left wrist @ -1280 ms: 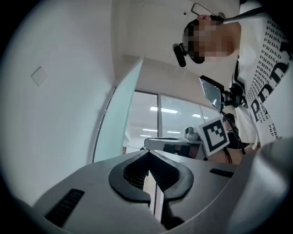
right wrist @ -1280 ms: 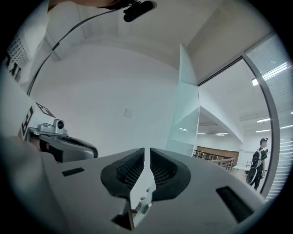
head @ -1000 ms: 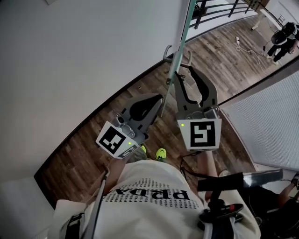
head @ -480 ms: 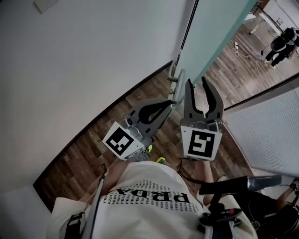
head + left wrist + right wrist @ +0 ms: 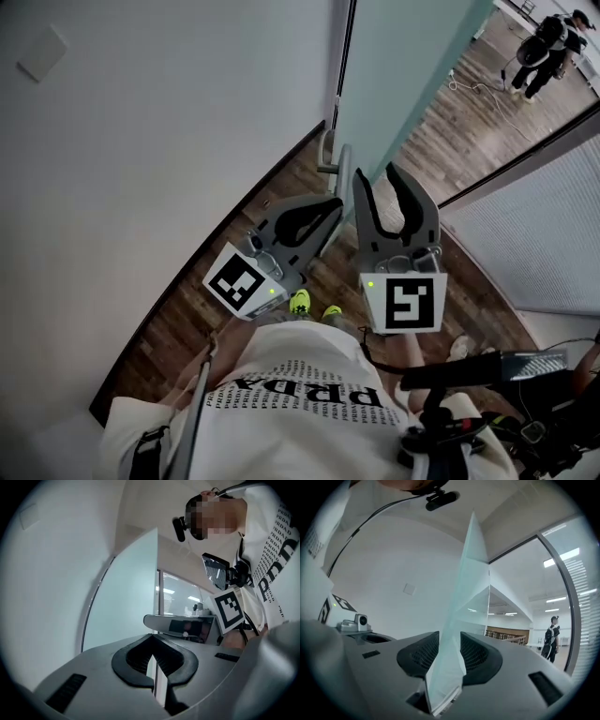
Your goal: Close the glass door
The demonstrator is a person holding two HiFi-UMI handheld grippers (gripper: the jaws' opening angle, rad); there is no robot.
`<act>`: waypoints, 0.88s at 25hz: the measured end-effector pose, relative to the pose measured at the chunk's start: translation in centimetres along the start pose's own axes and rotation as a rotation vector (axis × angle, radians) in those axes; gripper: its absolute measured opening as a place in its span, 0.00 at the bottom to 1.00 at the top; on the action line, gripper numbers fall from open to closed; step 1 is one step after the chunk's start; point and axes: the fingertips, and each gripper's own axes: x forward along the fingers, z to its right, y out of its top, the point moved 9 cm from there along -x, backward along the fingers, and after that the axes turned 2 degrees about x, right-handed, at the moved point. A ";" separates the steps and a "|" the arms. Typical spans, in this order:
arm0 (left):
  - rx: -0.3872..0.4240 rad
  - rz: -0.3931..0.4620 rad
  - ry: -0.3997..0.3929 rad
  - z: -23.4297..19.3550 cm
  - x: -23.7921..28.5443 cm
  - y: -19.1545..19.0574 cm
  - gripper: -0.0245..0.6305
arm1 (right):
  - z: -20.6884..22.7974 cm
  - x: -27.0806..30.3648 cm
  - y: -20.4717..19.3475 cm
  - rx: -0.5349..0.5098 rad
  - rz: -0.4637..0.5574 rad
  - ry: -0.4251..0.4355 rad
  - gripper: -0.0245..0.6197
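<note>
wood floor (image 5: 178,323) and white wall (image 5: 141,141) flank glass door (image 5: 403,75), its edge between parted right tongs (image 5: 377,178); left tongs (image 5: 334,202) closed.

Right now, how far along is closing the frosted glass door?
Done: the right gripper has its open jaws astride the free edge of the frosted glass door. In hand: apparently pushing it shut; the left gripper, jaws together, sits by the metal handle. Left: the door stands angled off the white wall, doorway open.

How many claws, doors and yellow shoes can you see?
Claws: 2
Door: 1
Yellow shoes: 2
Total: 5
</note>
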 end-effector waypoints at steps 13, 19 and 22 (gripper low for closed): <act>-0.053 -0.029 -0.118 0.3 5.3 -1.3 0.03 | 4.4 -1.0 -0.8 -0.103 -0.057 -0.092 0.19; -0.023 -0.021 -0.166 2.6 10.0 -2.0 0.03 | 9.3 -3.5 -1.5 -0.084 -0.049 -0.136 0.18; -0.026 -0.015 -0.178 2.6 13.5 -2.0 0.03 | 12.2 -3.0 -2.1 -0.102 -0.058 -0.132 0.17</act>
